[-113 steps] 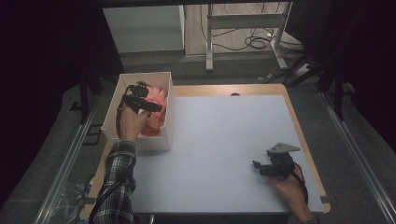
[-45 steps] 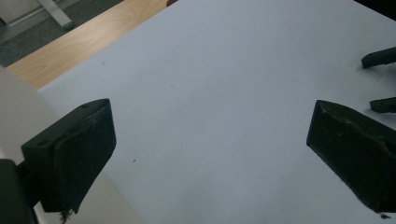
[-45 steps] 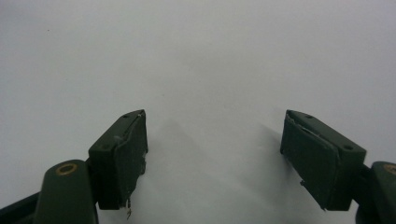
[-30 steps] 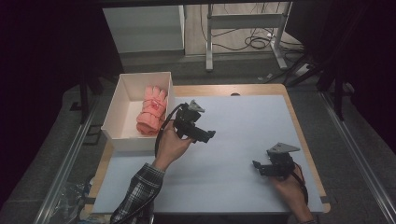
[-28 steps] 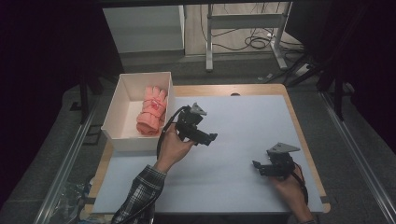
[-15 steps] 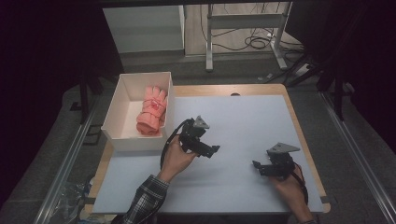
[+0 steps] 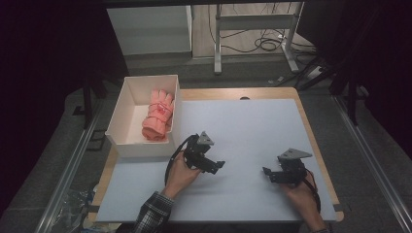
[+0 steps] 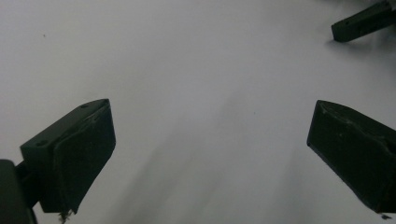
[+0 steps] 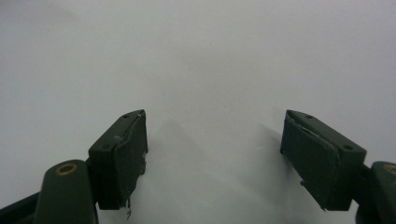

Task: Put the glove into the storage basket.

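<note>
- Resting both grippers on the pale table mat (image 7: 252,121), I hold nothing in either one.
- Left gripper (image 7: 214,166): lower centre of the high view, jaws spread wide with bare mat between them in the left gripper view (image 8: 210,154); empty.
- Right gripper (image 7: 270,174): lower right of the high view, jaws likewise well apart in the right gripper view (image 9: 212,149); empty.
- Pink glove bundle (image 7: 158,115): lying inside the white box (image 7: 119,121) at upper left of the high view, against the box's right wall, tied round its middle with a band.
- Long axis: the bundle runs from frame top to frame bottom, finger ends toward the top.
- Key relation: the bundle lies up and to the left of my left gripper, with the box's near corner between them; that gripper is much the nearer, the right one well apart, so I judge any next reach belongs to the left.
</note>
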A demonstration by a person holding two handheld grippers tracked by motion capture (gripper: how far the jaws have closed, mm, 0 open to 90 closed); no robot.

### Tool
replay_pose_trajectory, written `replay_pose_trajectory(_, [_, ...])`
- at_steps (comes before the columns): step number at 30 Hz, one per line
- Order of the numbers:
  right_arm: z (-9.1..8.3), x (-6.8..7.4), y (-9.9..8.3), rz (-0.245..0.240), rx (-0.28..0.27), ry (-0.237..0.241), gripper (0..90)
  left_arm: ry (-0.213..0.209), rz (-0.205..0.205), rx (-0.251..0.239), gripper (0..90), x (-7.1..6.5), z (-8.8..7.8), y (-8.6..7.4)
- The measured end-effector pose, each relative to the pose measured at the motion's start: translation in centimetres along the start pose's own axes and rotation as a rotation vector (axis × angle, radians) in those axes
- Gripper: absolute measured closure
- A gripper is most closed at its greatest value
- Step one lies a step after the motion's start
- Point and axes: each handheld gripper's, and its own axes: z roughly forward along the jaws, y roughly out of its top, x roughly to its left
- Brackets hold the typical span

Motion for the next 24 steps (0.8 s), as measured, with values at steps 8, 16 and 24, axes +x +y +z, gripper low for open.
replay_pose_trajectory(8, [0.0,0.0,0.0,0.0,0.0,-0.001,23.3,0.011,0.013,0.017,1.3,-0.2,0.5,-1.5])
replay_pose_trajectory(16, [0.0,0.0,0.0,0.001,-0.001,-0.001,23.3,0.018,0.012,0.024,1.3,-0.2,0.4,-2.8])
replay_pose_trajectory(24, [0.0,0.0,0.0,0.0,0.0,-0.001,23.3,0.023,0.005,0.034,1.3,-0.1,0.1,-4.2])
